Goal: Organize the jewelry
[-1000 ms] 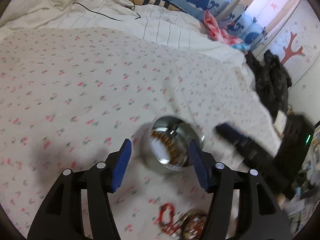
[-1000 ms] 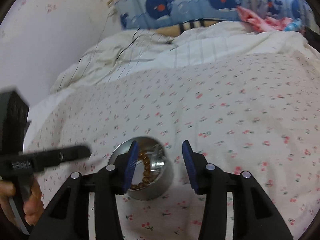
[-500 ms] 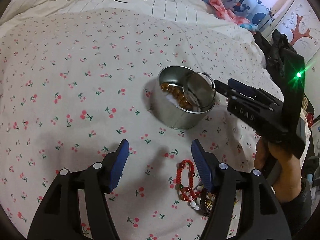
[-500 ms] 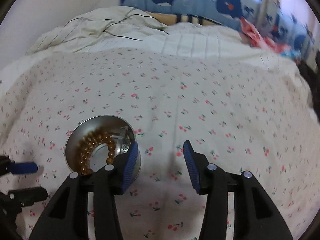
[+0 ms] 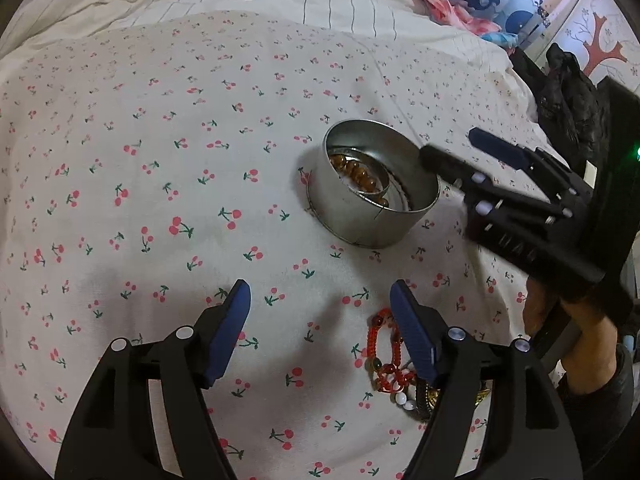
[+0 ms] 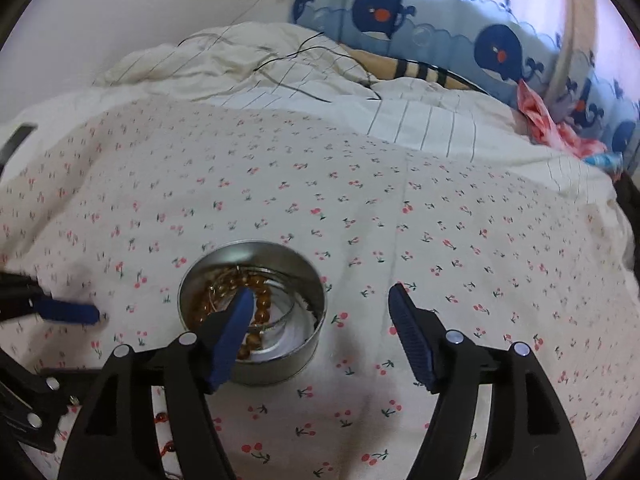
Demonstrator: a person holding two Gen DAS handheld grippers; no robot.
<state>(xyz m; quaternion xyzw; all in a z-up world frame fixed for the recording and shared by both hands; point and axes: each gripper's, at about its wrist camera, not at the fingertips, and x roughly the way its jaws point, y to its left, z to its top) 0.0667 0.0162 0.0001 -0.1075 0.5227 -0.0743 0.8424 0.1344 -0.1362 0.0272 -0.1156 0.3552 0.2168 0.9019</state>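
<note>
Both the left gripper (image 5: 320, 300) and right gripper (image 6: 322, 308) are opening, nothing between them, near the center-frame tin (image 5: 376, 224) holding amber beads (image 5: 358, 174).

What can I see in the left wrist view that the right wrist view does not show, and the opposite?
Only the left wrist view shows the pile of bracelets on the sheet, and the person's hand holding the right tool. Only the right wrist view shows the white wall. Both show the metal tin with amber beads inside, on the cherry-print sheet.
</note>
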